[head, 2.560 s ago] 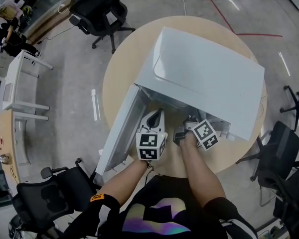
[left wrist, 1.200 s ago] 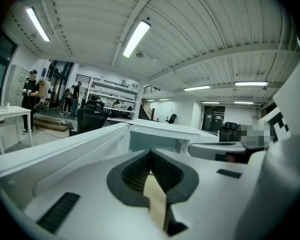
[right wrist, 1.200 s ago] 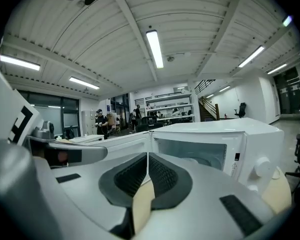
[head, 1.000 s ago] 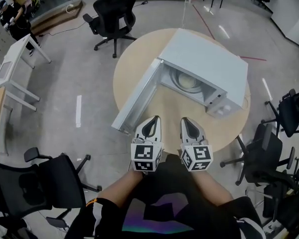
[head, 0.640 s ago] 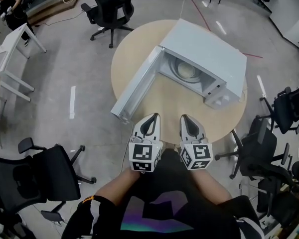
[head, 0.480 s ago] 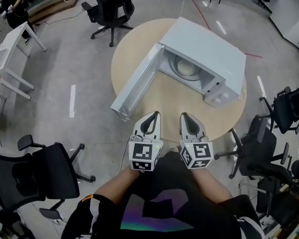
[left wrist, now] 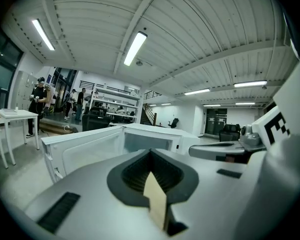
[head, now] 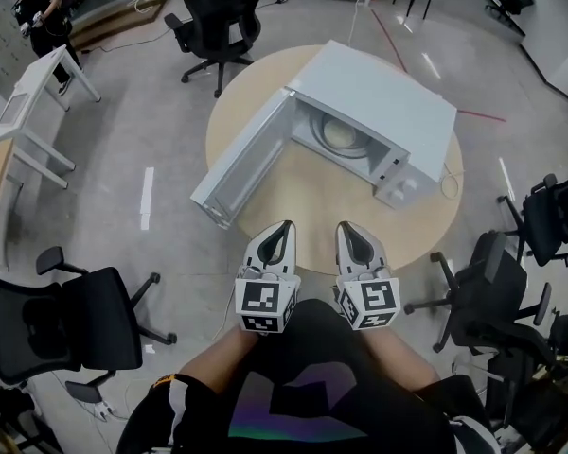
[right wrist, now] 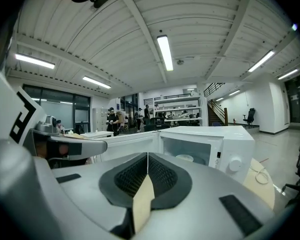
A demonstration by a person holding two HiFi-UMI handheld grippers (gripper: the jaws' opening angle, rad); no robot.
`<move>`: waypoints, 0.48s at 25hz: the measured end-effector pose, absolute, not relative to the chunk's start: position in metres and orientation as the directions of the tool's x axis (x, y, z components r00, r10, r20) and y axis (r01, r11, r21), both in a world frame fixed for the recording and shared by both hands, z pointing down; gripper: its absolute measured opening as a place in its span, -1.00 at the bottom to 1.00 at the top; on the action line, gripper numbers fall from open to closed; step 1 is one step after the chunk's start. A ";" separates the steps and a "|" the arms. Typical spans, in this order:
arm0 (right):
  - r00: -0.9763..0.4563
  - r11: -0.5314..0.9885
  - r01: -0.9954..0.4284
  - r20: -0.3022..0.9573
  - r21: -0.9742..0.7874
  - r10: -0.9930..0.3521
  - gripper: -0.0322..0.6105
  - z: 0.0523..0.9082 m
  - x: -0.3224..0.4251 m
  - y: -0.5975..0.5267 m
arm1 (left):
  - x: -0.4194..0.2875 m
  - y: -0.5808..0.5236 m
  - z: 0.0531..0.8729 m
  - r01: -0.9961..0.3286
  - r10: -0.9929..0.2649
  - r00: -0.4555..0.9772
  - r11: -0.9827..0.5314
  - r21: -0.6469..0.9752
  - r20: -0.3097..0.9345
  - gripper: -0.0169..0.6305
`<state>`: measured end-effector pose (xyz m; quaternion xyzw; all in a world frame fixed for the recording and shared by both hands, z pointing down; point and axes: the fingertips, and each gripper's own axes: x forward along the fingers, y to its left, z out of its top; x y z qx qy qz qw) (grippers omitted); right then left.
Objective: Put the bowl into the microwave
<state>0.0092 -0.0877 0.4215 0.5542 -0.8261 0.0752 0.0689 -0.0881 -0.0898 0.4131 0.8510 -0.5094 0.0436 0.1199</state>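
Finding: the bowl (head: 344, 137) sits inside the microwave (head: 398, 97), on the cavity floor. The door (head: 239, 166) stands wide open to the left. Placement is judged complete.

The left gripper (head: 285, 225) and right gripper (head: 345, 225) are held side by side at the near edge of the surface (head: 308, 201). Each has its fingers pressed together, with nothing held. The bowl lies well apart from both, ahead and slightly right.

Recommendation: if the door is to be closed, push its outer face evenly with the left gripper, without shifting the microwave.
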 end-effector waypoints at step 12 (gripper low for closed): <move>-0.470 0.467 -0.882 0.150 -0.055 -0.870 -0.83 0.406 0.076 -0.045 | -0.015 -0.040 0.398 -0.913 -0.894 0.409 -0.398 0.091 0.184 -0.81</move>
